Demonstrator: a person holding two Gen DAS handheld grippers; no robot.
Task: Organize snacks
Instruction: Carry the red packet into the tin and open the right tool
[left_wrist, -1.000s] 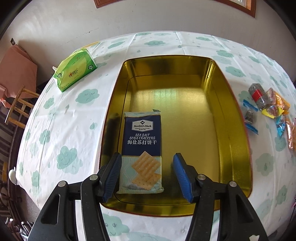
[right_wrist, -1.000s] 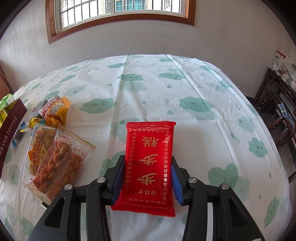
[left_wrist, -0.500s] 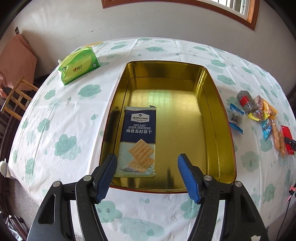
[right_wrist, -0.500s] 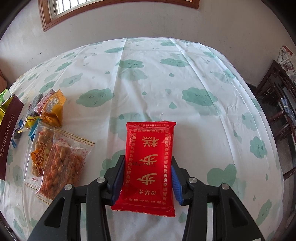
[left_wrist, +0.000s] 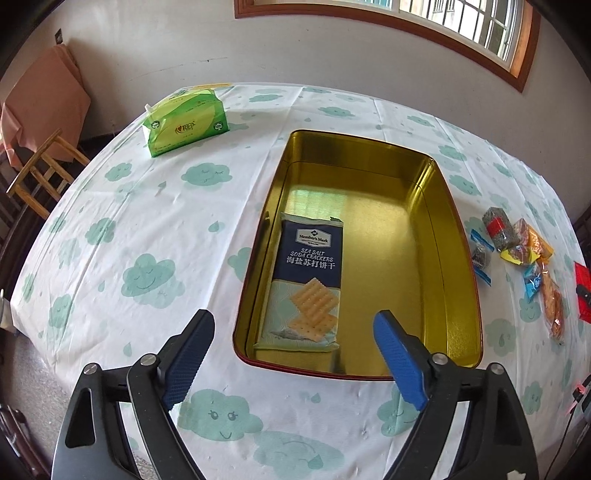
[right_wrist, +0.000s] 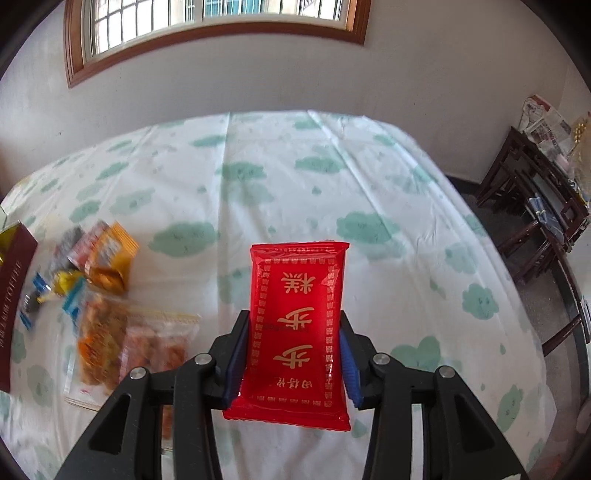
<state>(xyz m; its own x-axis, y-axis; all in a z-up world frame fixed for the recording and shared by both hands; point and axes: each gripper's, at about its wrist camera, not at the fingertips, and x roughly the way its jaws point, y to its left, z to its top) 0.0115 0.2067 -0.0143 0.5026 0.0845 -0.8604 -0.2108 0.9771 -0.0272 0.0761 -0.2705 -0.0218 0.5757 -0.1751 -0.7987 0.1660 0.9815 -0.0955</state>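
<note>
A gold tin box (left_wrist: 461, 258) lies open on the cloud-print tablecloth. A navy soda cracker pack (left_wrist: 308, 280) lies inside it at the near left. My left gripper (left_wrist: 295, 354) is open and empty, held above the tin's near edge. My right gripper (right_wrist: 291, 350) is shut on a red snack packet (right_wrist: 295, 328) and holds it above the table. Loose snacks lie right of the tin in the left wrist view (left_wrist: 517, 243) and left of the packet in the right wrist view (right_wrist: 107, 258). The tin's dark red side (right_wrist: 14, 306) shows at the far left.
A green tissue pack (left_wrist: 184, 122) sits at the table's far left. A wooden chair (left_wrist: 40, 166) stands beyond the left edge. Dark wooden furniture (right_wrist: 535, 221) stands off the table's right side. Clear bags of fried snacks (right_wrist: 122, 343) lie near my right gripper.
My left gripper has pulled back and up from the tin and opened wider. My right gripper has lifted the red packet higher off the table.
</note>
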